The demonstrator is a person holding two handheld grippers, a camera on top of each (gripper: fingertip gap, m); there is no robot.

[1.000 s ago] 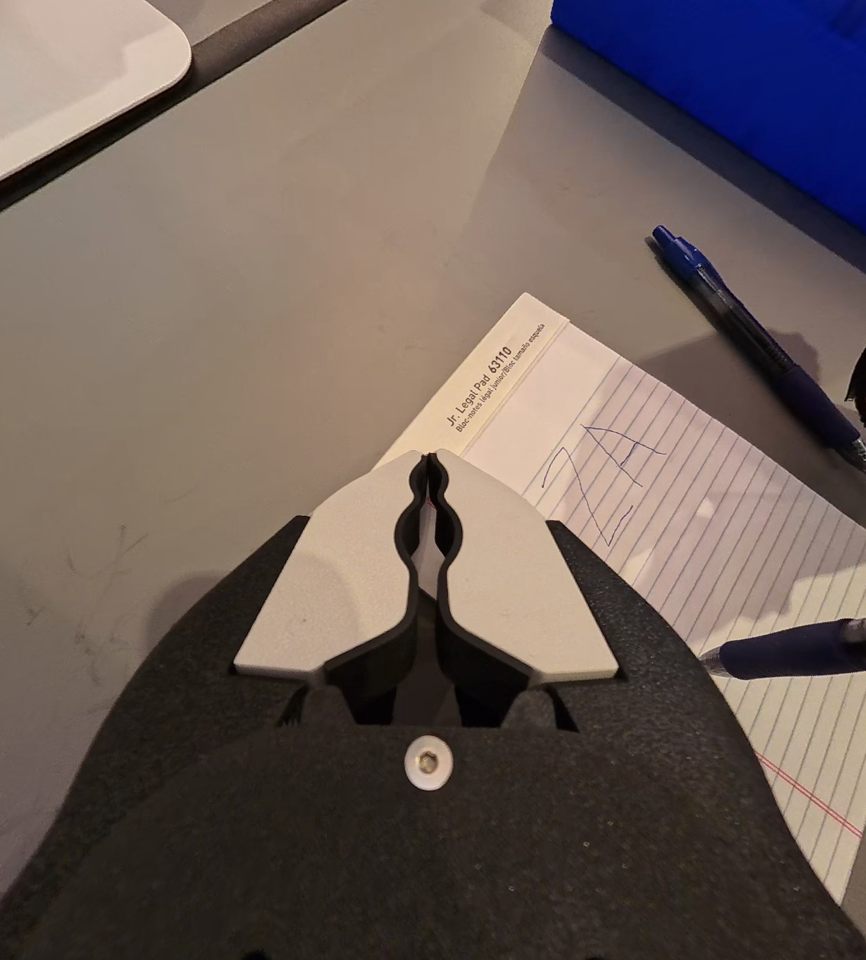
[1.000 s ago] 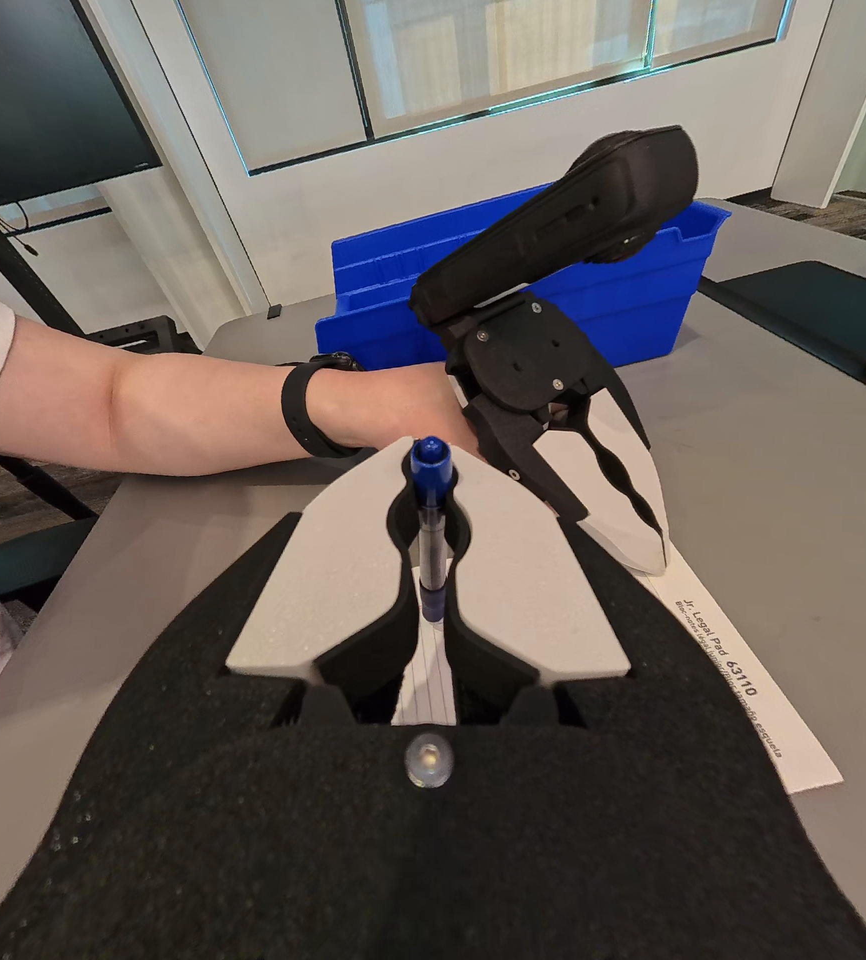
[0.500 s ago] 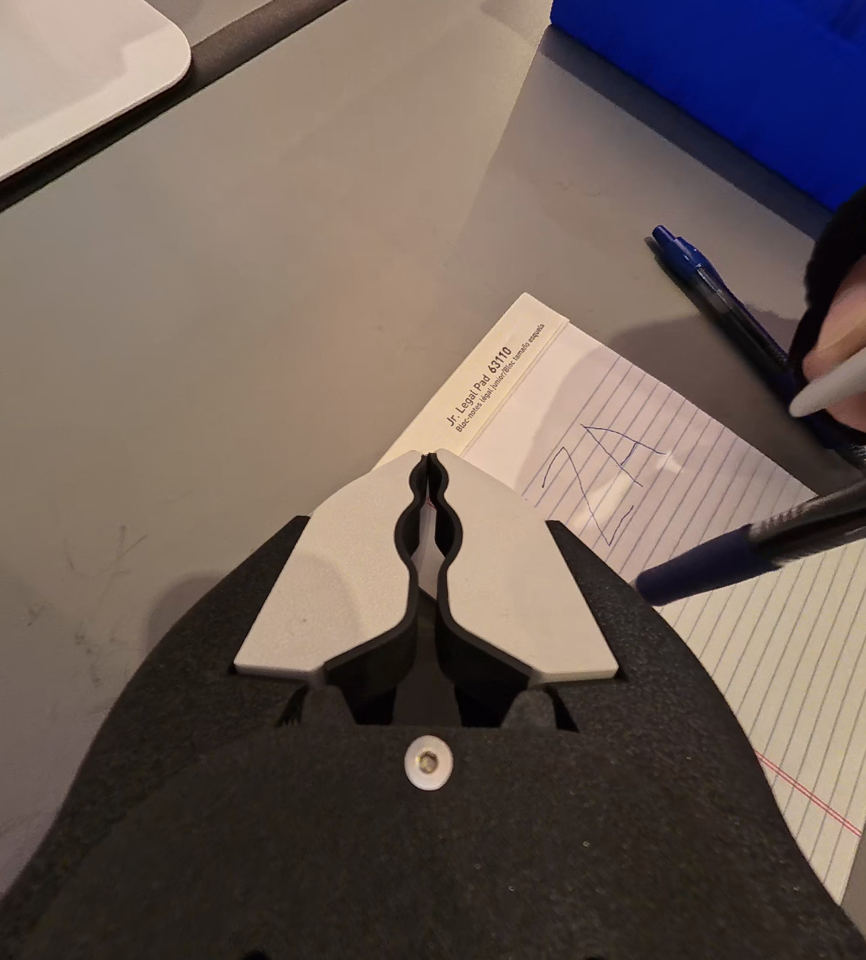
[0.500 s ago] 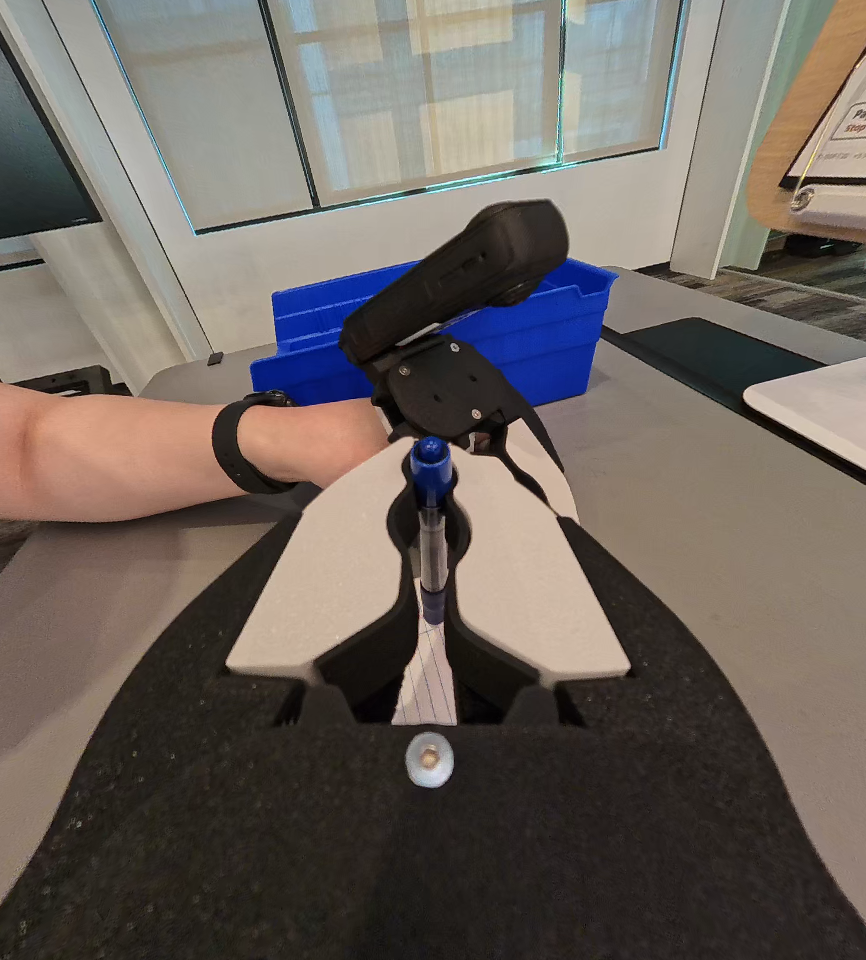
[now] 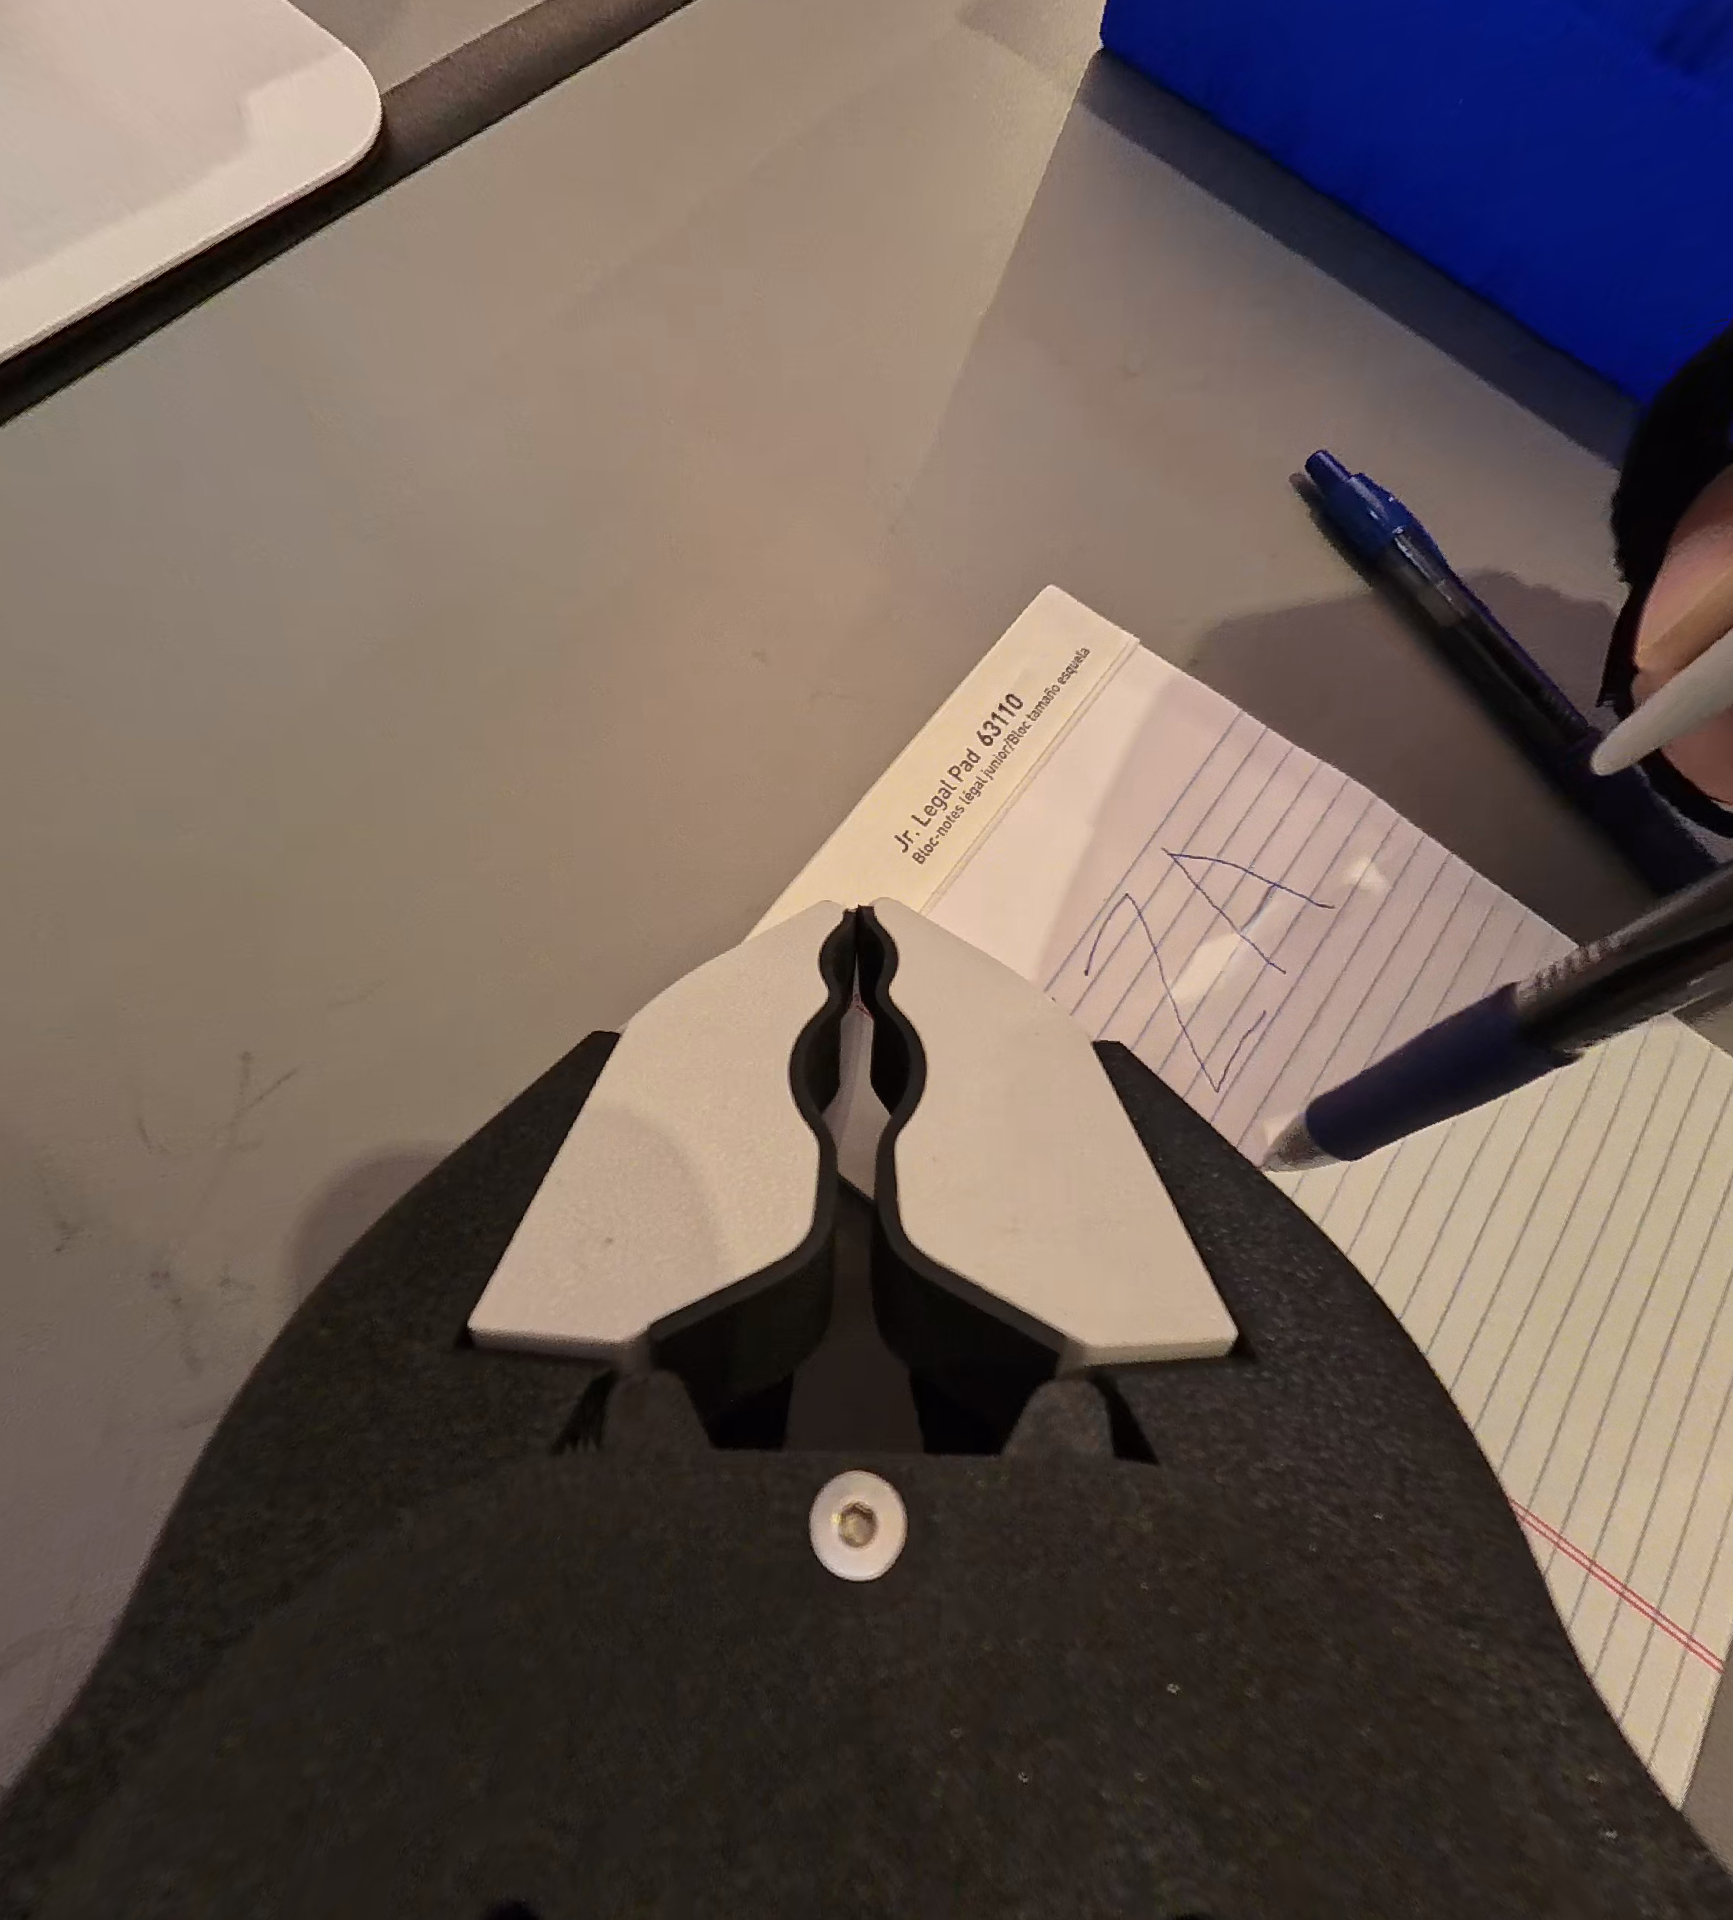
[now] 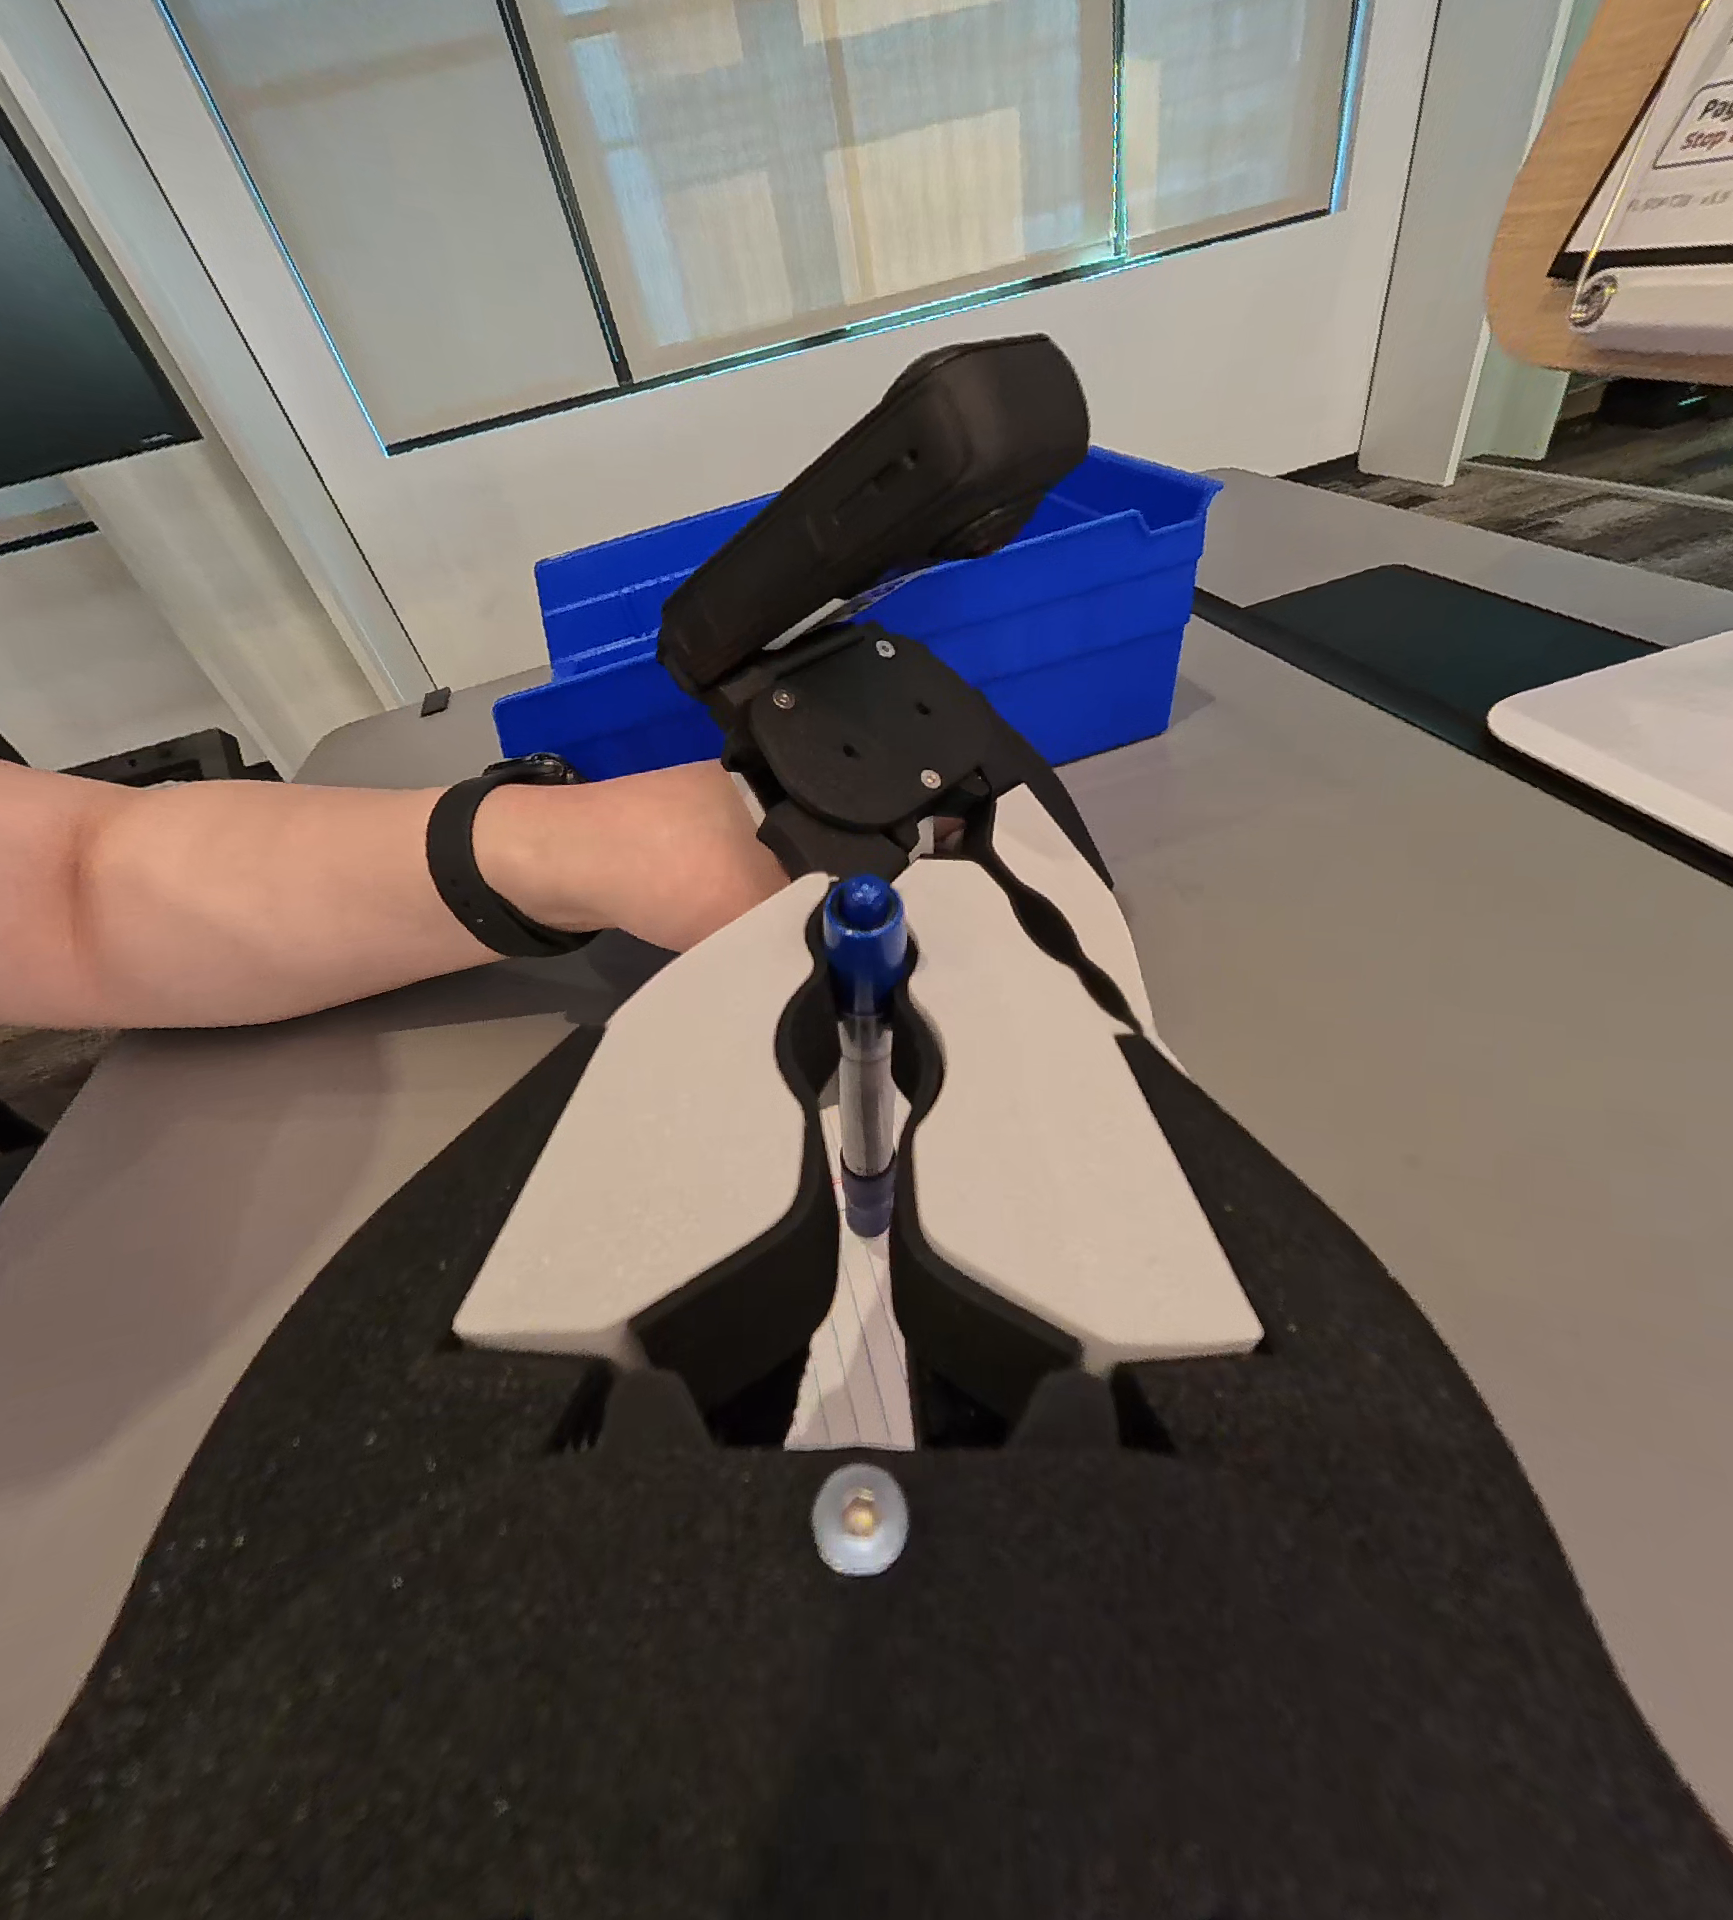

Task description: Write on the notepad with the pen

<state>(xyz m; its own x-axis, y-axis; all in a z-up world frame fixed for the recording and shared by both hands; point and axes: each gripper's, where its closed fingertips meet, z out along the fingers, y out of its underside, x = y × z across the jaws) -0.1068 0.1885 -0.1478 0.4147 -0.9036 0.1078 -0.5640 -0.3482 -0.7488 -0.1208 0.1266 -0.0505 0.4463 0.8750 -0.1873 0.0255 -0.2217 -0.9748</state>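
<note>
The white lined notepad lies on the grey table, with blue ink strokes near its top. My left gripper is shut, its tips over the pad's upper left corner. My right gripper is shut on a blue pen, held upright between the jaws. In the left wrist view this pen slants in from the right, its tip just below the strokes; whether it touches the paper I cannot tell. The left gripper also shows in the right wrist view, just beyond the pen.
A second blue pen lies on the table beyond the pad. A blue bin stands behind it. A white stand base is off to the side. A person's forearm with a black wristband reaches across. The left gripper's tips are roughly 12 cm from the right gripper's.
The held pen has moved up and left across the pad, from lower on the page to just below the ink strokes. The right view has swung rightward. The left gripper has not moved.
</note>
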